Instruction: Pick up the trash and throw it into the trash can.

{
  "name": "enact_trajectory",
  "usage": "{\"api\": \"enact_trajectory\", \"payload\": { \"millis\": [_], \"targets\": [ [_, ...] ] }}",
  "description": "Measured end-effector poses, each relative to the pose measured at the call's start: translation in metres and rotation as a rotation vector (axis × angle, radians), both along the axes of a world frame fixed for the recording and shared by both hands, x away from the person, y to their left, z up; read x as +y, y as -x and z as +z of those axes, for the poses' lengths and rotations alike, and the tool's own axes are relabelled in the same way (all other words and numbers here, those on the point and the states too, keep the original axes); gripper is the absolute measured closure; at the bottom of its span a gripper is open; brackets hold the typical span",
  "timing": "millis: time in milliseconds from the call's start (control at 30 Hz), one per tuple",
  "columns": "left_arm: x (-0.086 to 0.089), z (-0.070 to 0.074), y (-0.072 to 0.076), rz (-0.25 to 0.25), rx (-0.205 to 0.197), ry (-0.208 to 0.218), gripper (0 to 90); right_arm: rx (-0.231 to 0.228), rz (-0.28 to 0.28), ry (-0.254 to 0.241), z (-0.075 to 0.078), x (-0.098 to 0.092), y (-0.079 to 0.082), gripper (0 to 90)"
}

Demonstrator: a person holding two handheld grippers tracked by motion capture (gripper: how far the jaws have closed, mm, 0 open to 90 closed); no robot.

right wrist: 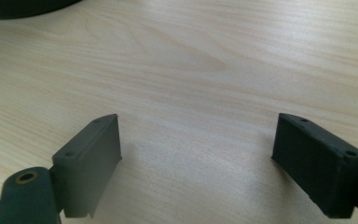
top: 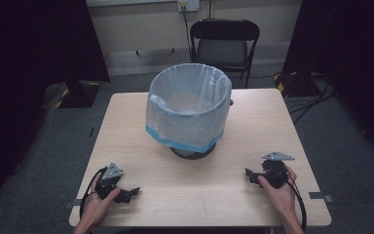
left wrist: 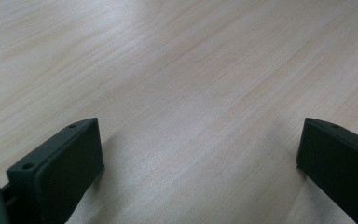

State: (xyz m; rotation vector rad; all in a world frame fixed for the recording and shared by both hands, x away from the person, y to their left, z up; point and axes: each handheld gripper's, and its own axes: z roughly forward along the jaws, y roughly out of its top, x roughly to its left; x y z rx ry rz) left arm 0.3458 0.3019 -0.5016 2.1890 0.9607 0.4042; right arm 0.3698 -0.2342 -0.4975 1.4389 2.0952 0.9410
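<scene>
Both pairs of jaws are standing wide apart with nothing between them. The left gripper (top: pixel 126 194) is resting near the tabletop's (top: pixel 199 195) near-left corner, the right gripper (top: pixel 254 176) near its near-right corner. The bag-lined bin (top: pixel 190 109) is sitting toward the far edge, well apart from both.

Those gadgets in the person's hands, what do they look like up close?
Each hand holds a small black tool. The left gripper and the right gripper both end in two flat, black, rectangular jaws with small screw holes along their edges. Each carries a grey three-cornered plate on top, and a black cable trails back from it. The forearms are bare, with no sleeves in sight.
</scene>
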Motion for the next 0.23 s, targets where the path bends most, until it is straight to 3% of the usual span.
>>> {"api": "enact_trajectory", "payload": {
  "millis": [100, 233],
  "targets": [
    [-0.0002, -0.0001, 0.0000, 0.002, 0.002, 0.002, 0.0, -0.018, 0.001, 0.032, -0.0019, 0.0028, 0.0018, 14.3],
    [-0.0001, -0.0001, -0.0001, 0.001, 0.002, 0.002, 0.0, -0.017, -0.002, 0.036, -0.0019, 0.0031, 0.0018, 14.0]
  ]
}}
